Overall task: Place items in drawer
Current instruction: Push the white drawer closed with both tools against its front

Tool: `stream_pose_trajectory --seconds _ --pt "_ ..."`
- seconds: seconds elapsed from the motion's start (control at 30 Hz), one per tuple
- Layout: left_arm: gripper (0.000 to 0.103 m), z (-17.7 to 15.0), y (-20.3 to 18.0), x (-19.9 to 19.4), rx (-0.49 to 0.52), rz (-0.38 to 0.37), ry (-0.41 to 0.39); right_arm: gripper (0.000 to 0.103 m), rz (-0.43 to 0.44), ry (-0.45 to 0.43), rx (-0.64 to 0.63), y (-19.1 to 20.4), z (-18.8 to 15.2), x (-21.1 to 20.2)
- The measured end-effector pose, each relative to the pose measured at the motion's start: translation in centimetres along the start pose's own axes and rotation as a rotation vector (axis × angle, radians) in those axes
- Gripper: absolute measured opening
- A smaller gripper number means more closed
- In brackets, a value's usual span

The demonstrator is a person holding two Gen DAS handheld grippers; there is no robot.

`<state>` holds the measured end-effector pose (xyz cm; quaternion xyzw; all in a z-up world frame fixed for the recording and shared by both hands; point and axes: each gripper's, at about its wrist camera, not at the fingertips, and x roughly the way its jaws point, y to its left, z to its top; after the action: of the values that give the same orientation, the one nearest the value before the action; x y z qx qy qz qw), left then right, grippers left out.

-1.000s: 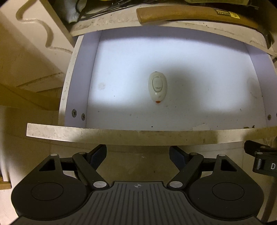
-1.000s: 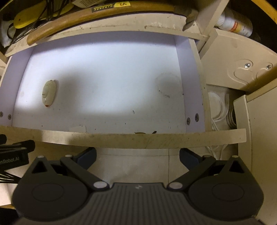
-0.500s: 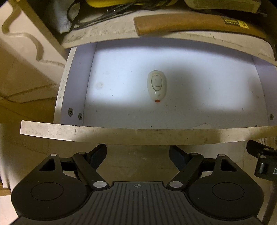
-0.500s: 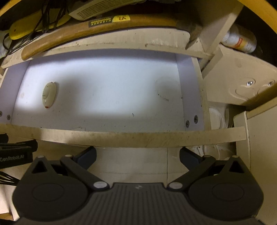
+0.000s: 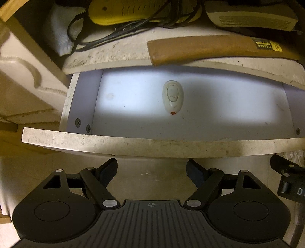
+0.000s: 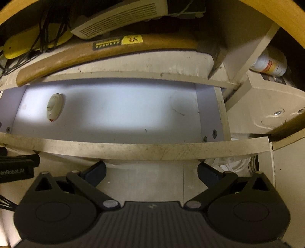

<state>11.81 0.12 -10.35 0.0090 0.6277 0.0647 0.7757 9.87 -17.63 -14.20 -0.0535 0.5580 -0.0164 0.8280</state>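
A white oval remote with a small red tip lies on the pale floor of the drawer, which stands partly pulled out. The remote also shows in the right wrist view, at the drawer's left end. My left gripper is open and empty, just in front of the drawer's front panel. My right gripper is open and empty, also in front of the panel, to the right of the left one.
On the shelf above the drawer lie a wooden-handled hammer, a yellow device with black cables and a beige box. A white bottle lies in the compartment at the right. Cabinet panels flank both sides.
The drawer's opening has become shallower, with less of its floor showing under the shelf. Both views have tilted up and show more of the shelf above. Both grippers stay open.
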Motion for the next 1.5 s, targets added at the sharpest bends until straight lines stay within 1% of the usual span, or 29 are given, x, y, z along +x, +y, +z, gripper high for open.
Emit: stream_pose_trajectory --seconds 0.3,0.57,0.8,0.93,1.1,1.2,1.3,1.4,1.5 --pt "0.08 0.2 -0.2 0.2 0.002 0.006 -0.039 0.102 -0.017 -0.048 -0.006 0.2 1.4 0.2" --pt "0.08 -0.5 0.5 0.6 -0.022 0.001 -0.086 0.102 -0.018 -0.082 0.0 0.2 3.6 0.5" --pt "0.08 -1.1 0.8 0.6 -0.037 -0.011 -0.117 0.102 -0.023 -0.115 -0.002 0.2 4.8 1.0" --pt "0.08 -1.6 0.7 0.6 -0.038 -0.013 -0.13 0.102 -0.022 -0.121 -0.003 0.1 5.4 1.1" --pt "0.081 -2.3 0.4 0.5 -0.017 0.005 -0.114 0.103 -0.021 -0.116 -0.001 0.0 5.9 1.3" --pt "0.081 -3.4 0.2 0.3 -0.01 0.01 -0.117 0.103 -0.021 -0.112 -0.001 0.2 6.1 1.3" --pt "0.081 -4.3 0.2 0.2 -0.011 0.008 -0.117 0.102 -0.022 -0.105 0.002 -0.3 9.2 2.5" --pt "0.081 -5.0 0.2 0.1 -0.013 0.008 -0.116 0.102 -0.022 -0.103 0.002 -0.5 9.7 2.6" --pt "0.081 -5.9 0.0 0.1 -0.011 0.011 -0.118 0.103 -0.029 -0.091 -0.011 -0.1 8.9 2.5"
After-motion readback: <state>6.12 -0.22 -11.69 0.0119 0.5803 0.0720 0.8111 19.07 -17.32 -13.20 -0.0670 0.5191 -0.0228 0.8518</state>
